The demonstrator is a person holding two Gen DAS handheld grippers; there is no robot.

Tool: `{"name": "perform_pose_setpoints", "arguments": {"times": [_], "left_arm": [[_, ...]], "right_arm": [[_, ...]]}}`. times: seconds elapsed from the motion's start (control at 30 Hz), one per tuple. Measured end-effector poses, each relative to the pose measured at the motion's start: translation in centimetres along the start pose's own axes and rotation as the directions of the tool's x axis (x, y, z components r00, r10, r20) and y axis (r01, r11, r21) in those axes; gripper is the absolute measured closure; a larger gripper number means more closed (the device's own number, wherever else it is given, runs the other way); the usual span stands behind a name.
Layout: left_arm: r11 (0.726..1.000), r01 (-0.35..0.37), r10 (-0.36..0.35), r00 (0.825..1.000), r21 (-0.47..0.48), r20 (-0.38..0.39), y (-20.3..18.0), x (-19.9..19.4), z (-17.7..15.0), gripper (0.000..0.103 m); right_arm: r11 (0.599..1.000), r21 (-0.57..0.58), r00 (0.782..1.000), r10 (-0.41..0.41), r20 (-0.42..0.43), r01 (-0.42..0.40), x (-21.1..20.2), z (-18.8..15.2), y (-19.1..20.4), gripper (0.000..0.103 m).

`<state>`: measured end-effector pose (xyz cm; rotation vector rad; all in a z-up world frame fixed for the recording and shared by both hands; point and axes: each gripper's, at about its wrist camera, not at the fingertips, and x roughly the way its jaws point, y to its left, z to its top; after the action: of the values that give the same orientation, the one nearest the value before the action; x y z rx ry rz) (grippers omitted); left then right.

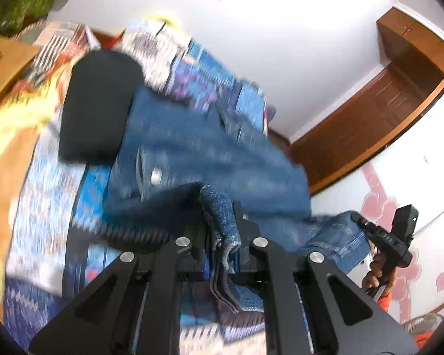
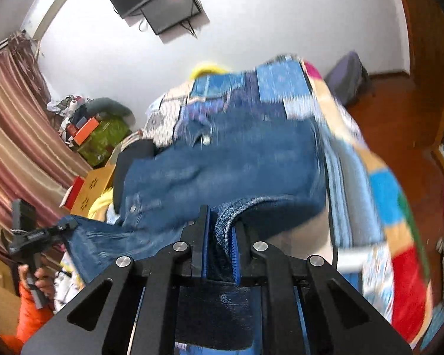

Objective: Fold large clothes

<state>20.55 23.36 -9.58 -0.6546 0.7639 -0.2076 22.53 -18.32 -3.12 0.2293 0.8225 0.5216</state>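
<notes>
A pair of blue jeans (image 1: 210, 153) hangs lifted over a bed with a patchwork cover (image 1: 44, 207), blurred by motion. My left gripper (image 1: 222, 222) is shut on a folded denim edge that runs back between its fingers. My right gripper (image 2: 222, 224) is shut on another denim edge of the same jeans (image 2: 236, 153). The right gripper also shows in the left wrist view (image 1: 361, 222), clamped on a jeans end at the right. The left gripper shows in the right wrist view (image 2: 65, 224), clamped on an end at the left.
A black folded garment (image 1: 97, 103) lies on the bed beside the jeans. A yellow cloth (image 1: 17, 112) and cardboard boxes (image 2: 94, 189) are at the bedside. A wooden door frame (image 1: 379, 112), striped curtain (image 2: 17, 148) and wall-mounted screen (image 2: 154, 0) surround the bed.
</notes>
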Motion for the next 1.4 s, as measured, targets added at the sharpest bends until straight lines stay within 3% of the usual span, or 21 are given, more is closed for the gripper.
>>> {"name": "perform_pose_setpoints", "arguments": {"times": [0.13,0.3,0.4,0.53,0.63,0.7,0.77,0.9,1.03,1.13,1.2,1.3,1.4], "left_arm": [[1.0,0.007,-0.007,0.998,-0.012,0.057,-0.4,1.8,4.4,0.093],[0.998,-0.058,0.059,0.993,-0.018,0.103,0.4,5.5,8.5,0.093],[0.991,-0.133,0.135,0.988,-0.027,0.081,2.3,9.3,10.0,0.093],[0.976,-0.214,0.214,0.977,-0.037,-0.007,5.2,15.3,10.4,0.093],[0.963,-0.268,0.266,0.963,-0.026,-0.048,6.8,18.1,10.0,0.092],[0.963,-0.268,0.265,0.962,-0.041,-0.062,7.9,19.0,9.6,0.09],[0.964,-0.261,0.258,0.964,-0.05,-0.064,8.3,19.0,9.3,0.089],[0.958,-0.286,0.285,0.957,-0.01,-0.061,7.0,18.1,9.0,0.087],[0.952,-0.302,0.305,0.951,0.054,-0.05,4.8,17.0,8.9,0.075],[0.945,-0.304,0.309,0.951,0.121,-0.029,2.7,15.6,8.5,0.068],[0.927,-0.329,0.334,0.943,0.183,0.004,0.8,14.4,7.9,0.059],[0.903,-0.344,0.343,0.938,0.257,0.052,-1.4,12.8,7.0,0.055],[0.896,-0.327,0.322,0.944,0.3,0.069,-3.0,11.3,6.1,0.048]], "right_arm": [[0.999,-0.001,0.999,-0.038,0.037,0.038,1.8,3.6,-0.7,0.093],[0.994,0.07,0.995,-0.086,0.052,0.082,5.2,6.9,-4.2,0.093],[0.989,0.106,0.994,-0.108,0.012,0.106,8.7,7.2,-6.3,0.096],[0.975,0.176,0.989,-0.122,-0.086,0.136,13.8,6.6,-9.4,0.096],[0.969,0.211,0.986,-0.105,-0.129,0.13,15.7,5.8,-10.9,0.096],[0.97,0.215,0.988,-0.09,-0.125,0.116,15.8,6.0,-11.1,0.096],[0.976,0.185,0.988,-0.094,-0.124,0.116,15.3,6.0,-10.7,0.096],[0.981,0.04,0.973,-0.185,-0.138,0.192,14.2,6.2,-8.3,0.091],[0.951,-0.065,0.946,-0.307,-0.107,0.302,12.0,6.1,-6.1,0.058],[0.956,-0.09,0.955,-0.285,-0.081,0.278,10.3,5.9,-4.9,0.053],[0.958,-0.116,0.96,-0.271,-0.066,0.262,9.2,5.8,-3.8,0.053],[0.958,-0.16,0.966,-0.25,-0.064,0.238,7.9,5.2,-1.9,0.053],[0.957,-0.195,0.97,-0.231,-0.078,0.212,7.2,4.3,-0.4,0.053]]}}
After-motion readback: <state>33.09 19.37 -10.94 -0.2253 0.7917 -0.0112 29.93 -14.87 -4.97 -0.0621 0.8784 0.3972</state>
